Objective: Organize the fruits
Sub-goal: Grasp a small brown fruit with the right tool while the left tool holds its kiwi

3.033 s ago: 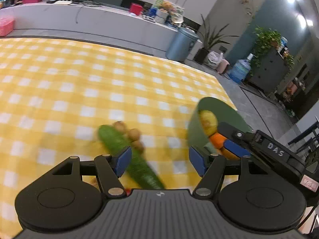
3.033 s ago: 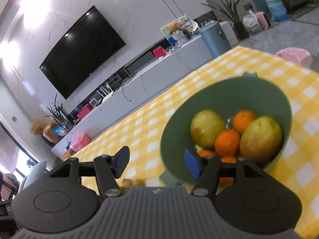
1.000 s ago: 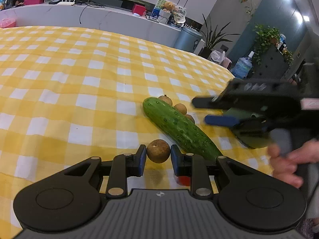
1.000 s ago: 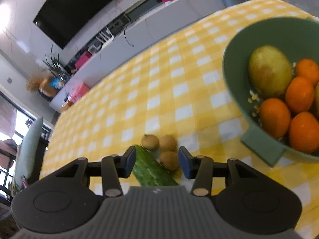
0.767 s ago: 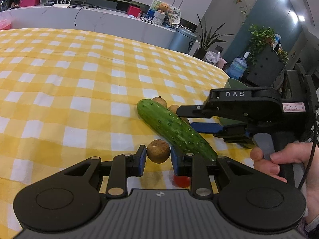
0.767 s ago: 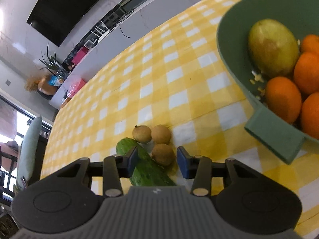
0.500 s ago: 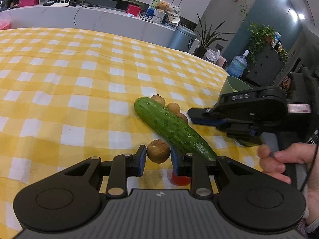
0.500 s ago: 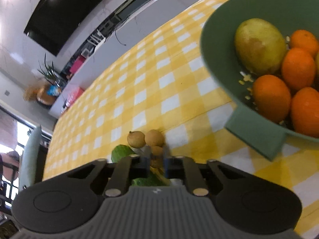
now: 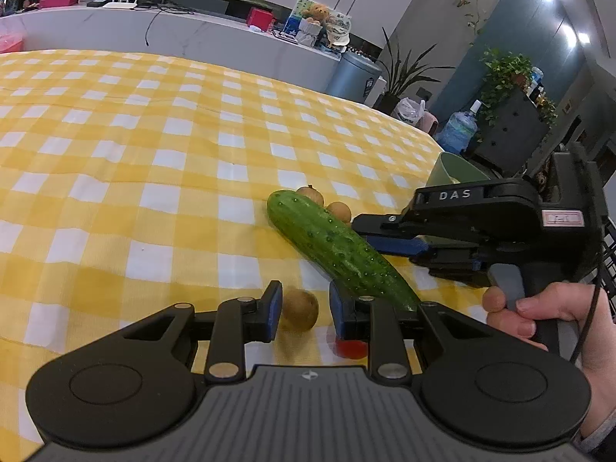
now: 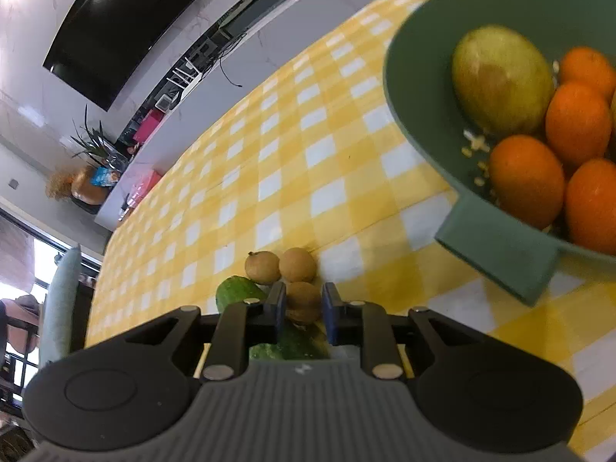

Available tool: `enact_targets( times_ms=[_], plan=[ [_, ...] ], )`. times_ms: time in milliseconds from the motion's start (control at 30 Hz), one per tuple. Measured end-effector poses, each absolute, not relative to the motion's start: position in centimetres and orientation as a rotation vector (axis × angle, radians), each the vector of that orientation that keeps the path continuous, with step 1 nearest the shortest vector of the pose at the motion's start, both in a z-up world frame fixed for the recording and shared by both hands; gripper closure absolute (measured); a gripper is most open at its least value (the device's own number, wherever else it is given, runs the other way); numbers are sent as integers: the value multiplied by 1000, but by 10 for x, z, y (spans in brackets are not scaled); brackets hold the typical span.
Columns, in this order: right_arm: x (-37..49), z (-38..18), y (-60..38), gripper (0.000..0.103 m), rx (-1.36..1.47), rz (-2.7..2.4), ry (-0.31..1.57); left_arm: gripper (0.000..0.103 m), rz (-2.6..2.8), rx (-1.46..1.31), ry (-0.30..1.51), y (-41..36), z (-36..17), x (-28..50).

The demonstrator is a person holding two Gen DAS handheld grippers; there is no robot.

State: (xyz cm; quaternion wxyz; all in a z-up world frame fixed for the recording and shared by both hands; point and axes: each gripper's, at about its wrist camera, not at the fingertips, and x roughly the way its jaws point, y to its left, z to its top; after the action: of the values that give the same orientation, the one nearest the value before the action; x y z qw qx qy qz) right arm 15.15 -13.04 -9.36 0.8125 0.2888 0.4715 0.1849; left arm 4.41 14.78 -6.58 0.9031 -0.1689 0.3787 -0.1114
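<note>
On the yellow checked cloth lies a green cucumber (image 9: 335, 250). My left gripper (image 9: 302, 308) is shut on a small brown longan (image 9: 300, 310) just left of the cucumber's near end. My right gripper (image 10: 303, 304) is shut on another longan (image 10: 303, 300) on the cucumber's far side. Two more longans (image 10: 262, 267) (image 10: 297, 263) lie just beyond it. The left wrist view shows the right gripper (image 9: 369, 233) reaching in from the right, held by a hand (image 9: 554, 308). A green bowl (image 10: 408, 57) at the right holds a mango (image 10: 500, 77) and several oranges (image 10: 527, 181).
A small red thing (image 9: 350, 346) sits on the cloth under my left gripper's right finger. The bowl's handle (image 10: 496, 261) juts toward my right gripper. Checked cloth stretches away to the left and far side. A white counter and a television stand beyond the table.
My right gripper came in over the cucumber and closed its jaws on the nearest of the three longans. My left gripper stayed still, holding its longan.
</note>
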Motion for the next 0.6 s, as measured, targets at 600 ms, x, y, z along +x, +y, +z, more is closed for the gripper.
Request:
enact_targets(
  times_ms=[600],
  plan=[
    [135, -76, -138, 82, 571, 369, 933, 74, -228, -339, 804, 147, -67, 45]
  ],
)
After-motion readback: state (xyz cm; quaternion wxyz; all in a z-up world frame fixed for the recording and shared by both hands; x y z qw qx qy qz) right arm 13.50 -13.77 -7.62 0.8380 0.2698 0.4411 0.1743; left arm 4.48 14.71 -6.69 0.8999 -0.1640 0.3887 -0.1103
